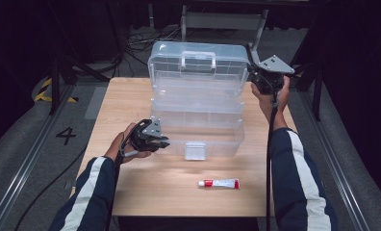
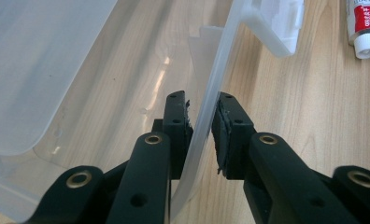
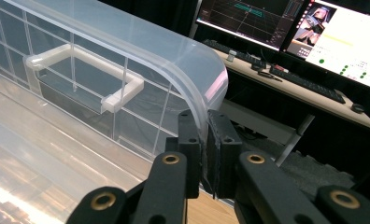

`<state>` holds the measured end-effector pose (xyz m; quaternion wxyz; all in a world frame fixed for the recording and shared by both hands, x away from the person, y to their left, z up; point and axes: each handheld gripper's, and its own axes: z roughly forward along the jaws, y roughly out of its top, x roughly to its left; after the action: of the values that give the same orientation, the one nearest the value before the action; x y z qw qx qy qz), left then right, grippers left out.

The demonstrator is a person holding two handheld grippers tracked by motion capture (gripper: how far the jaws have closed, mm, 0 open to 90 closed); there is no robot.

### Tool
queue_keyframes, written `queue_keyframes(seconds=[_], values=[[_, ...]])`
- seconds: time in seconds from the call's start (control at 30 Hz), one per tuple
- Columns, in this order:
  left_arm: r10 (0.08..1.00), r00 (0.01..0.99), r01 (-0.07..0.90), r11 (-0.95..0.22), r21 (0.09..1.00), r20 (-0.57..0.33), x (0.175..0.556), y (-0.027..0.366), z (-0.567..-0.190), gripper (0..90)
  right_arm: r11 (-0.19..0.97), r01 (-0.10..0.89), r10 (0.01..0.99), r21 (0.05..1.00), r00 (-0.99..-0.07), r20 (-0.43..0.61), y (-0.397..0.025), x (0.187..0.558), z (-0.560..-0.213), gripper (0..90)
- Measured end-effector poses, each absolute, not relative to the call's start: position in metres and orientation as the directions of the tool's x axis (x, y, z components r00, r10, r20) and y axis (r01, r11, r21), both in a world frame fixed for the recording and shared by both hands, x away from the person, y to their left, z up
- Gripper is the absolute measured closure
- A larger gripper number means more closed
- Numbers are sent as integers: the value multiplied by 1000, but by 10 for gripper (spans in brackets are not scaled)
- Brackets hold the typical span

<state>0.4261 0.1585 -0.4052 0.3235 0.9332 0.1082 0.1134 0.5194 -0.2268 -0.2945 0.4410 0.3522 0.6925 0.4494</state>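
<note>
You have the clear plastic toolbox (image 1: 196, 103) in the middle of the wooden table (image 1: 131, 192), with its tiers spread open and the lid (image 1: 198, 60) standing up at the far side of the box. Your left gripper (image 2: 202, 133) is clenched on the thin front wall of the bottom tray (image 2: 206, 116), one jaw inside and one outside, near the box's front left corner; I think this grip keeps the base from sliding or tipping while the top is moved. Your right gripper (image 3: 204, 144) pinches the curved edge of the lid at the box's far right corner, so the lid stays upright and under control. The white carry handle (image 3: 80, 70) sits on the lid. A small red-and-white tube (image 1: 219, 183) lies on the table just in front of the box, apart from it, probably waiting to go inside.
</note>
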Motion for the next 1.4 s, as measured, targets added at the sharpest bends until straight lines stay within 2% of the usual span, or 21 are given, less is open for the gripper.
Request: queue_keyframes(seconds=[1.4], values=[[272,950,119,-771,625,154,425,158,-405,762,325,158,889,933,-389,-244,-228,563,-290,846]])
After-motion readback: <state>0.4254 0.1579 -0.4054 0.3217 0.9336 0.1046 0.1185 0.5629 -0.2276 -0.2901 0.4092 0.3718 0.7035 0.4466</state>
